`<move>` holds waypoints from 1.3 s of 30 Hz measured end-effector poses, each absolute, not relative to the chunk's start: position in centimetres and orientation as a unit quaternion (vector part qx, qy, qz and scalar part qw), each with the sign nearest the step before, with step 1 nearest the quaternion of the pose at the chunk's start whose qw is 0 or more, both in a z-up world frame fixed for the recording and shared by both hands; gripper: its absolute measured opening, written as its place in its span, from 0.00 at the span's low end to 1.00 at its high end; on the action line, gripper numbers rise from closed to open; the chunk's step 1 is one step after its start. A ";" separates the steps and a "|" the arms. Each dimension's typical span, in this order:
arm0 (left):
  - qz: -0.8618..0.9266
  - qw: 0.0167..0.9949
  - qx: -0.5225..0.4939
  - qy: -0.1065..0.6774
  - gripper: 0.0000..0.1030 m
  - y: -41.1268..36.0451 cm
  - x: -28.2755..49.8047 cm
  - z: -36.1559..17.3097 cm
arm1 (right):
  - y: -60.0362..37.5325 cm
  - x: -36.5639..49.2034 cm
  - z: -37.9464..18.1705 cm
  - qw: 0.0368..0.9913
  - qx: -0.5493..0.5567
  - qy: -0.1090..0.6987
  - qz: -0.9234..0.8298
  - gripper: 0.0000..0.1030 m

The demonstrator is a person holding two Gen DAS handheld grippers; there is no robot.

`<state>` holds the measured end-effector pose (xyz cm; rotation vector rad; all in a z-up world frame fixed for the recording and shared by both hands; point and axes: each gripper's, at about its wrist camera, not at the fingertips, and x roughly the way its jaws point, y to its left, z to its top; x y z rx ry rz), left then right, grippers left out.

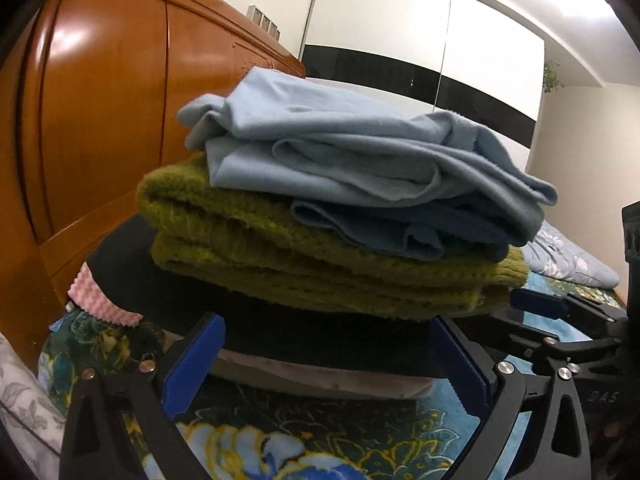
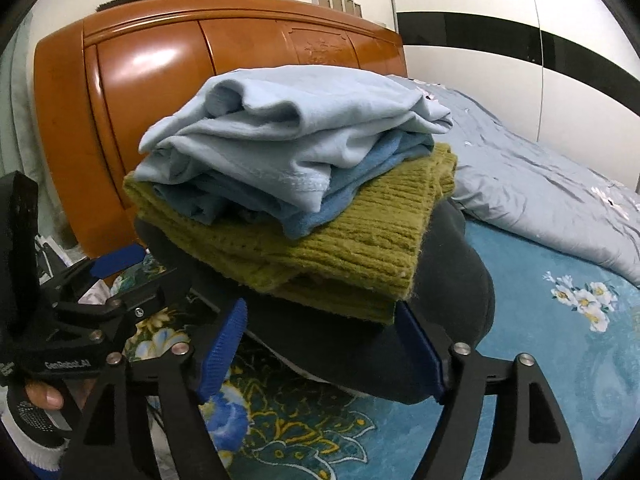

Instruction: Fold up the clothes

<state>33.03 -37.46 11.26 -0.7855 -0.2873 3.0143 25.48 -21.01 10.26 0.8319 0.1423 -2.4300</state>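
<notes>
The stack sat on the floral bedspread point(image 2: 560, 280), in front of the wooden headboard point(image 1: 120, 120): light blue garment point(image 1: 360, 152) on top, green knit sweater point(image 2: 360, 240) beneath, dark garment point(image 2: 460, 300) under that. Left gripper point(image 1: 328, 356) and right gripper point(image 2: 320, 344) both stood wide open beside the stack's base, holding nothing.

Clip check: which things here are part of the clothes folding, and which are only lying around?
Job: light blue garment, green knit sweater, dark garment beneath, left gripper, right gripper, both open.

Bystanders: grey-blue quilt, floral bedspread, wooden headboard.
</notes>
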 end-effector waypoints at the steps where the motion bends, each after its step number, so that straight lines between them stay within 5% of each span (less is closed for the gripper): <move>1: 0.964 0.007 -0.251 -0.090 1.00 -37.5 32.9 11.1 | -21.1 25.4 10.2 0.278 0.310 0.055 -0.907 0.88; 10: 0.965 -0.002 -0.249 -0.081 1.00 -37.7 32.4 10.4 | -21.4 24.8 9.4 0.251 0.308 0.067 -0.915 0.89; 13: 0.966 -0.003 -0.249 -0.076 1.00 -37.4 32.5 10.2 | -21.3 24.8 9.3 0.245 0.303 0.067 -0.918 1.00; 39: 0.969 -0.005 -0.237 -0.073 1.00 -37.8 32.8 8.2 | -19.6 25.4 8.6 0.190 0.300 0.063 -0.933 1.00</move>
